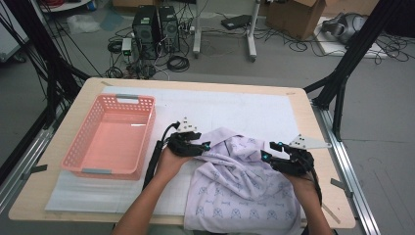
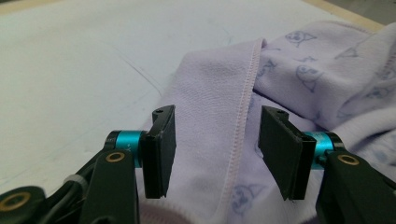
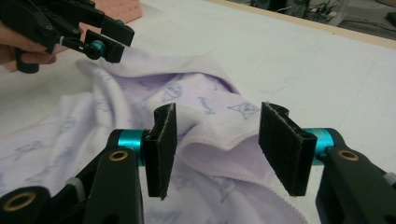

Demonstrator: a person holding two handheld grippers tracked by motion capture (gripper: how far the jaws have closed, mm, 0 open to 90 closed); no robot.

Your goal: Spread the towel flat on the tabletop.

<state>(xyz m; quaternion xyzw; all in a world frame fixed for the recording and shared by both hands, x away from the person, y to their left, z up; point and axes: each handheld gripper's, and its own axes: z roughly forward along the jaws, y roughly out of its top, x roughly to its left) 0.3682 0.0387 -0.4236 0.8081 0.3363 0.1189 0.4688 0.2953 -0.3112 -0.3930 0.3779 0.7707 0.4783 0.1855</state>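
Observation:
A pale lilac towel (image 1: 240,181) printed with small blue figures lies crumpled on the near right part of the table. My left gripper (image 1: 205,145) hovers at the towel's upper left edge, jaws open; in the left gripper view (image 2: 217,154) a stitched hem of the towel (image 2: 219,93) runs below and between them, clear of both pads. My right gripper (image 1: 268,152) is over the towel's upper right edge, also open, with a folded hem of the towel (image 3: 219,140) lying under the gap (image 3: 217,149). The left gripper (image 3: 100,39) appears at the top left of the right gripper view.
A pink perforated basket (image 1: 115,134) stands empty on the left of the white mat (image 1: 235,107). The wooden table's rim (image 1: 303,105) runs around the mat. Beyond the table lie computers, cables and boxes on the floor.

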